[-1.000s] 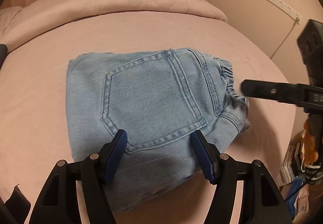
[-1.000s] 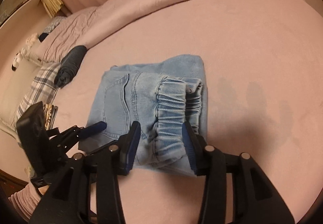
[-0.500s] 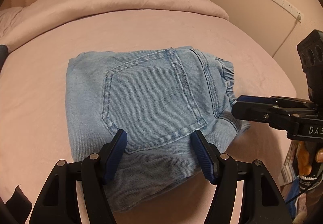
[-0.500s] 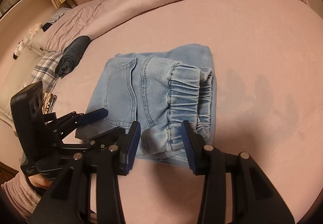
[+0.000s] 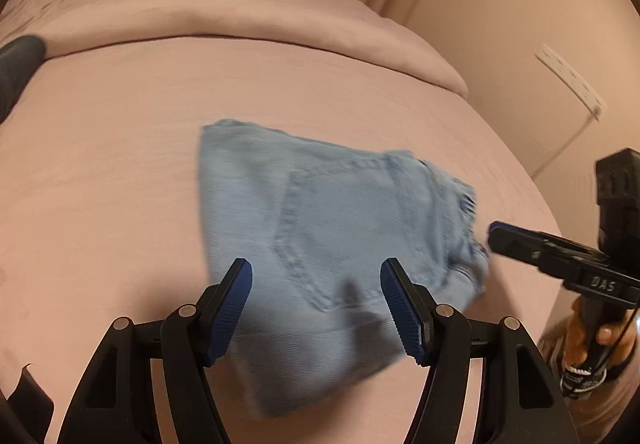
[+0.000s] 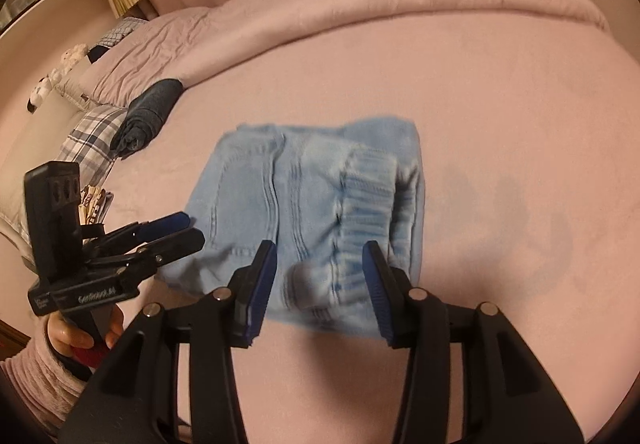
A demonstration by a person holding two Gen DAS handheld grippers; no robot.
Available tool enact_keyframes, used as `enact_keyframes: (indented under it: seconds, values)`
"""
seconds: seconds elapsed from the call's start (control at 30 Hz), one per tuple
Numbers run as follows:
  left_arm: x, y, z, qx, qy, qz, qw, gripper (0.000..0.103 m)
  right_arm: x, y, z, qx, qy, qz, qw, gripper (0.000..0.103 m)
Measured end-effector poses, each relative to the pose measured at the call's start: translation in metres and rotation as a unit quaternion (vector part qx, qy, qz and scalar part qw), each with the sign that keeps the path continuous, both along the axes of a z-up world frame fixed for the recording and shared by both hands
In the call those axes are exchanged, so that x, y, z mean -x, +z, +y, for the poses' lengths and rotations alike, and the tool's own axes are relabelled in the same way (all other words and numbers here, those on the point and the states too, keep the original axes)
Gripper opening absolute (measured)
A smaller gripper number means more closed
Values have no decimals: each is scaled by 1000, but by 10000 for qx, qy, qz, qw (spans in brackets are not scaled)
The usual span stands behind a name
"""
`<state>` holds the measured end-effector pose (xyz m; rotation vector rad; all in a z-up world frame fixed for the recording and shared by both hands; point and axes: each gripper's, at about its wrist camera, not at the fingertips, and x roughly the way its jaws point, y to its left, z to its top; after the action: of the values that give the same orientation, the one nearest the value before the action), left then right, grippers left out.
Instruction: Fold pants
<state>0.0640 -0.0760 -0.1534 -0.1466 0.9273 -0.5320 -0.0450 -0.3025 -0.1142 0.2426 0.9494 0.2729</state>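
The light blue jeans lie folded in a compact bundle on the pink bed sheet, back pocket up and elastic waistband to the right. My left gripper hovers open over the near edge of the bundle, its pads clear of the cloth. It also shows at the left of the right wrist view. My right gripper is above the waistband end with its jaws opening. The denim shows in the gap below them, but the pads do not press on it. One right fingertip reaches toward the waistband.
A rolled dark garment and a plaid pillow lie at the left of the bed. A folded pink duvet runs along the far side. A power strip hangs on the wall past the bed's right edge.
My left gripper has drawn back and rolled, so the jeans look smaller and tilted in its blurred view. The right gripper has kept its place over the waistband. The jeans have stayed folded.
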Motion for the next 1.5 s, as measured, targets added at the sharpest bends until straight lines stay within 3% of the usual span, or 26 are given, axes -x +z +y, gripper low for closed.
enact_keyframes:
  seconds: [0.27, 0.47, 0.63, 0.77, 0.93, 1.03, 1.13, 1.23, 1.33, 1.4, 1.5]
  values:
    - [-21, -5, 4, -51, 405, 122, 9991, 66, -38, 12, 14, 47, -12, -332, 9994, 45]
    - [-32, -19, -19, -776, 114, 240, 9966, 66, -64, -20, 17, 90, -88, 102, 9999, 44]
    - [-13, -3, -16, -682, 25, 20, 9977, 66, -48, 2, 17, 70, -53, -77, 9999, 44]
    - [15, 0, -19, -826, -119, -292, 9961, 66, -31, 10, 14, 118, -119, -170, 9997, 47]
    - [32, -15, -25, -1213, -171, -432, 9915, 66, -21, -5, 10, 316, -357, 43, 9989, 48]
    - [32, -27, -25, -1230, -107, -441, 9914, 67, -19, -26, 10, 656, -478, 327, 9962, 49]
    - [31, -24, -28, -1273, -95, -460, 9907, 67, -18, -35, 8, 647, -511, 298, 9961, 51]
    - [26, -13, -17, -949, -57, -242, 9952, 67, -16, -24, 7, 576, -525, 237, 9967, 51]
    - [9, -8, 3, -229, 110, 88, 9996, 71, -12, -16, -7, 48, -546, 197, 9983, 62]
    - [-4, -10, 12, 128, 204, 350, 9991, 72, -10, -17, -20, -323, -664, 283, 9969, 75]
    - [-21, -16, 16, 605, 164, 741, 9953, 72, -16, -27, -40, -758, -896, 532, 9917, 76]
